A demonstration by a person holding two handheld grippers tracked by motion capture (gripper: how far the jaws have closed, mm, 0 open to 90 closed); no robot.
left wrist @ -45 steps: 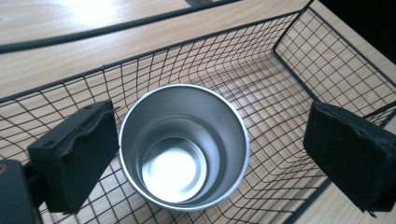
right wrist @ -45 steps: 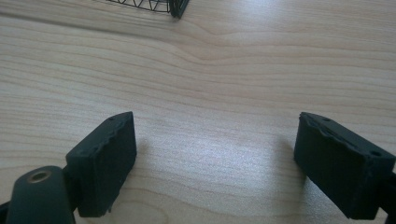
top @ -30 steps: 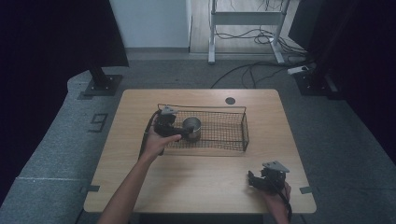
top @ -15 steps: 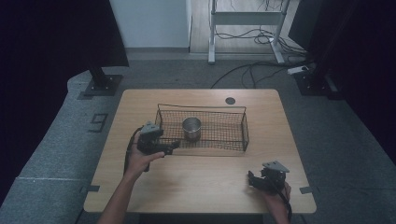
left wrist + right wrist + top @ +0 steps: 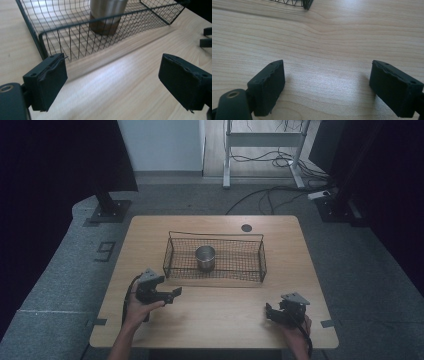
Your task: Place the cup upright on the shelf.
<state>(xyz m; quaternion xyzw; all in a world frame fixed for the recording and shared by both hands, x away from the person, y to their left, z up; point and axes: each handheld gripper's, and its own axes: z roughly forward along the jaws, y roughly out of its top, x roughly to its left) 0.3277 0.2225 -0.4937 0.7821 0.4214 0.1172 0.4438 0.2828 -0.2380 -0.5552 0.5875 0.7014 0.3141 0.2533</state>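
A steel cup stands upright in the left half of a black wire basket at the middle of the wooden table. My left gripper hovers near the table's front left, just outside the basket's near-left corner, open and holding nothing. In the left gripper view its jaws are wide apart, and the basket and the cup lie beyond them. My right gripper rests at the front right, open over bare wood, with a basket corner at the top of its view.
A small dark round grommet sits near the table's far edge. Black curtains hang at both sides, with a stand base on the floor at the left. Behind the table are a metal frame and loose cables.
My left gripper has let go of the cup inside the basket and pulled back toward the front left of the table. The cup stays upright in the basket. The right gripper has not moved.
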